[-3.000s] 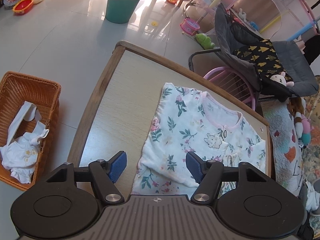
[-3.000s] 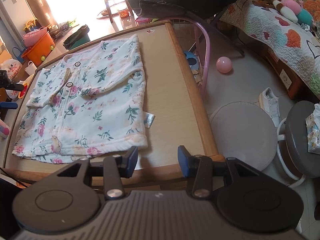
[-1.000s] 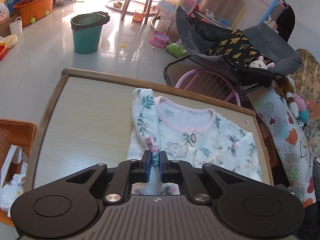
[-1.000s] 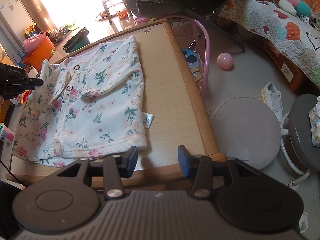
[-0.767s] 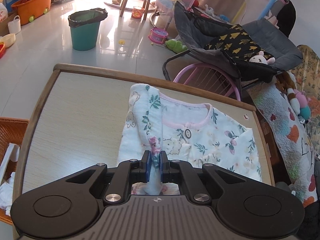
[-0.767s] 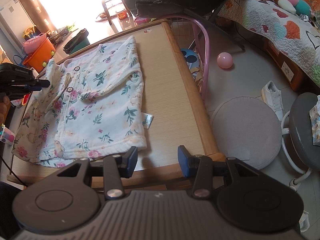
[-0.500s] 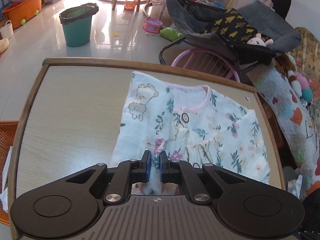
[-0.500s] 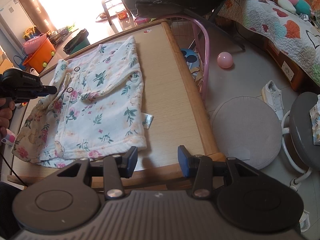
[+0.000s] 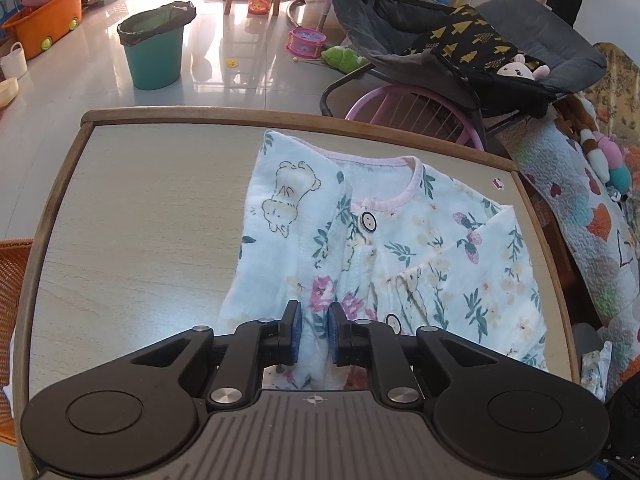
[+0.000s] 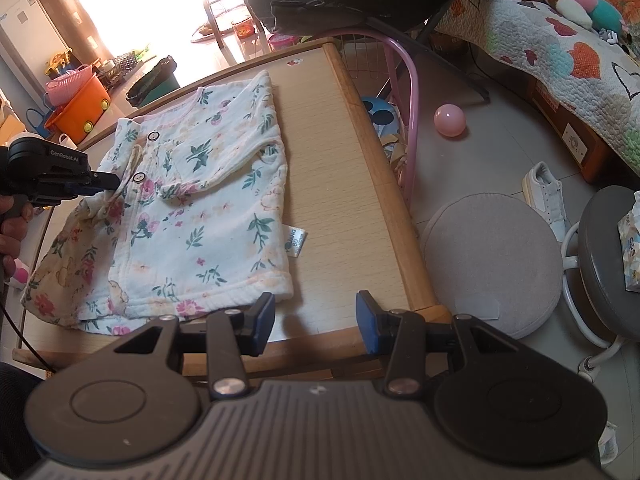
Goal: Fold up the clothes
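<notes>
A white floral baby garment (image 9: 420, 248) with a pink collar lies on the wooden table (image 9: 140, 200). Its left side is folded in over the front, showing a bear print. My left gripper (image 9: 315, 334) sits low over the garment's near left part. A raised fold of the cloth fills the narrow gap between its blue pads, and the jaws are opening. In the right wrist view the garment (image 10: 208, 200) bunches up under the left gripper (image 10: 114, 180), which a hand holds. My right gripper (image 10: 316, 320) hangs open and empty over the table's near edge, beside the garment's hem.
A wicker basket (image 9: 12, 280) stands left of the table and a green bin (image 9: 154, 56) on the floor beyond. A pink chair frame (image 9: 420, 108) and a grey bouncer stand behind. Right of the table are a round cushion (image 10: 492, 264), a pink ball (image 10: 450, 120) and a grey stool (image 10: 612, 256).
The left gripper carried the garment's left side in over the front and came down towards the table. Its jaws have widened a little around the cloth. The right gripper stayed still.
</notes>
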Tool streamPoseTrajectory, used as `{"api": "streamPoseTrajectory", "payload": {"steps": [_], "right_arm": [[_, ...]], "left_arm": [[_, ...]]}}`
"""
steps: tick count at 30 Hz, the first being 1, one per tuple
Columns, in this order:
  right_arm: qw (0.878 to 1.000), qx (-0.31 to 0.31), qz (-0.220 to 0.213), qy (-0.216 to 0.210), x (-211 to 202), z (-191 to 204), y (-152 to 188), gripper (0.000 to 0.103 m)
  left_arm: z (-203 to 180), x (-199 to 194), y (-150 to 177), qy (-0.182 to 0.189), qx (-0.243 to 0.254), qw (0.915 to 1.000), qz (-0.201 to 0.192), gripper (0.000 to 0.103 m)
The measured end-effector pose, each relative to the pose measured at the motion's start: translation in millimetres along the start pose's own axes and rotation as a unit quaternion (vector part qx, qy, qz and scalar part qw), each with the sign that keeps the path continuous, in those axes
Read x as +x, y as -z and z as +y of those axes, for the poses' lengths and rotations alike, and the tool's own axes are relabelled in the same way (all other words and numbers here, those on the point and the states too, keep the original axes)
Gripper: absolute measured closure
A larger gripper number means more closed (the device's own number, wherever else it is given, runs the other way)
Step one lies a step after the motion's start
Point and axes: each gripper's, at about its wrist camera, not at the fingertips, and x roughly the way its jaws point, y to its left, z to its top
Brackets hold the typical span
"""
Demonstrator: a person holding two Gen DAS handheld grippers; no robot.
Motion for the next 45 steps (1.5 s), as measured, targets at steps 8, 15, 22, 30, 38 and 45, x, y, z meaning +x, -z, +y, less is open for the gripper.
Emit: {"api": "streamPoseTrajectory", "payload": {"steps": [8, 15, 22, 30, 38, 45], "right_arm": [[1.0, -0.003, 0.0, 0.003, 0, 2, 0, 0.059], [1.0, -0.007, -0.001, 0.005, 0, 2, 0, 0.059], [1.0, -0.017, 0.0, 0.014, 1, 6, 0, 0.059], [0.999, -0.032, 0.001, 0.03, 1, 12, 1, 0.059], [0.997, -0.056, 0.002, 0.054, 3, 23, 3, 0.059], [0.995, -0.072, 0.004, 0.07, 5, 29, 4, 0.059]], "left_arm": [[0, -10, 4, 0.038, -0.019, 0.9991, -0.002, 0.085], [-4, -1, 14, 0.041, -0.019, 0.9988, 0.021, 0.082], [-2, -27, 16, 0.082, -0.042, 0.9957, 0.006, 0.08], [22, -76, 60, 0.129, -0.057, 0.9898, 0.021, 0.071], [62, -112, 141, 0.132, -0.046, 0.9894, 0.039, 0.068], [95, -121, 186, 0.123, -0.088, 0.9878, 0.037, 0.068]]}}
